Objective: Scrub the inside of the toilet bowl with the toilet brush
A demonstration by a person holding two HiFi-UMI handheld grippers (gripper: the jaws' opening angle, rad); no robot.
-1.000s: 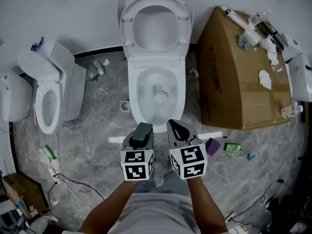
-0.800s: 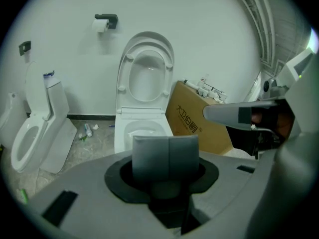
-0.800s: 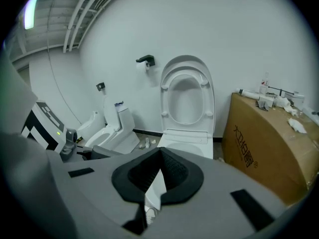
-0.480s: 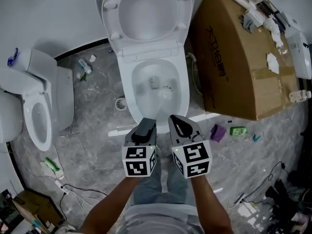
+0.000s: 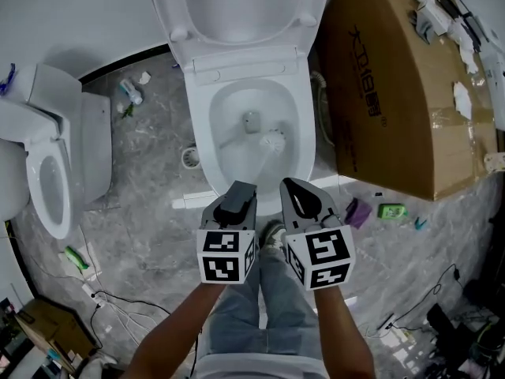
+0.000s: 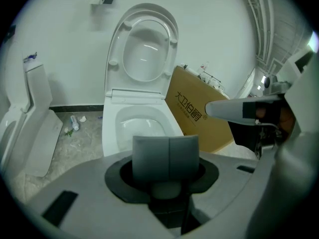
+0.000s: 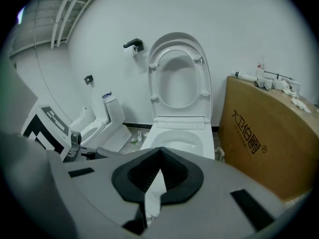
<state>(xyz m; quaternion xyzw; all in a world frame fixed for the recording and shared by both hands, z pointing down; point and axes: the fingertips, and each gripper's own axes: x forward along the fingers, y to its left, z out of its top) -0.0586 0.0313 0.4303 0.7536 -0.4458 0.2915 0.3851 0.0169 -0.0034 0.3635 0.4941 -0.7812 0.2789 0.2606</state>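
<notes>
**Left tool** [image 5: 237,194]: the two flat grey pads are pressed together. It grips the handle of the toilet brush [image 5: 273,140]. In the left gripper view a pale rounded section sits just under the closed pads [image 6: 168,156]. The thin handle runs from this tool down into the bowl.

**Right tool** [image 5: 298,192]: the black, ribbed, pointed jaws meet at their tips. Only a narrow sliver of gap remains behind the tips in the right gripper view [image 7: 159,153], and nothing is held between them. This tool sits just beside the left one, above the front rim.

**Toilet brush:** the round, white, bristled head is inside the toilet bowl [image 5: 197,133]. It lies against the right inner wall, just beside the small outlet at the bottom.

**Toilet bowl:** glossy white ceramic with an oval opening. The seat and lid [image 5: 237,6] are raised upright against the wall.

**Surroundings:**
- The floor [image 5: 150,227] is grey and marble-patterned.
- A large brown cardboard box [image 5: 394,93] with printed characters stands just right of the bowl. Small white items lie on top of it.
- A second white toilet [image 5: 47,180] stands well to the left.
- A small green bottle [image 5: 392,210] lies on the floor near the box.
- Each tool carries a cube with black-and-white square markers [image 5: 225,257].
</notes>
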